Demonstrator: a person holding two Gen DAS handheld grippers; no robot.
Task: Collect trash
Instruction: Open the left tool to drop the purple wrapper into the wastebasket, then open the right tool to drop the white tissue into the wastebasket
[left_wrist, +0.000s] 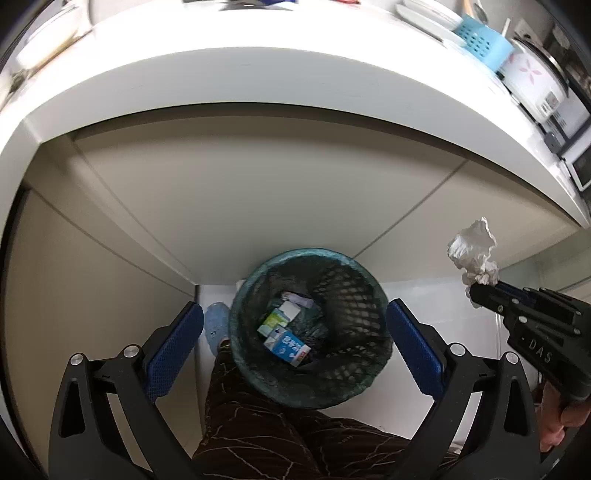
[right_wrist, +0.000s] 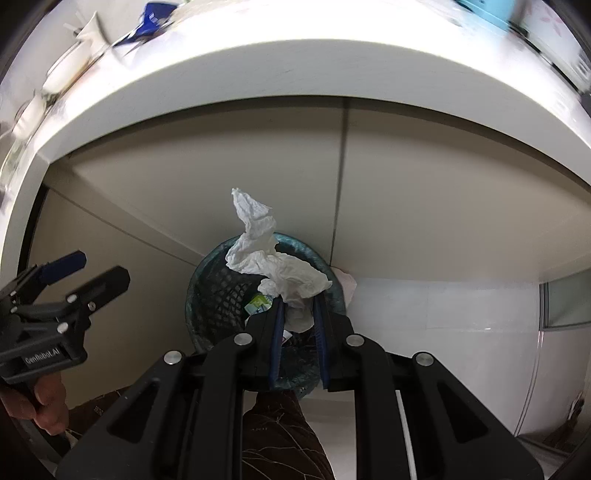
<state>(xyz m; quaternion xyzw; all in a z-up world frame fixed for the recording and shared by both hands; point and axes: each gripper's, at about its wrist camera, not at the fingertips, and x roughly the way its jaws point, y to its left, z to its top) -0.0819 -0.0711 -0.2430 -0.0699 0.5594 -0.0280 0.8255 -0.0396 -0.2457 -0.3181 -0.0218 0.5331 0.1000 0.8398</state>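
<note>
The left gripper (left_wrist: 295, 332) hung wide apart and empty right above the bin (left_wrist: 308, 325), where a blue carton (left_wrist: 288, 347) and other cartons lay at the bottom. Over on the other side, the right gripper (right_wrist: 299, 314) was clenched on a crumpled tissue (right_wrist: 273, 258), most of it sticking up beyond the fingertips, over the bin's far rim in the right wrist view. That tissue looked feather-light, soft and easily squashed, so it should drop slowly and might cling to a pad. The pinch low on the wad looked right; a loose corner could tear.
</note>
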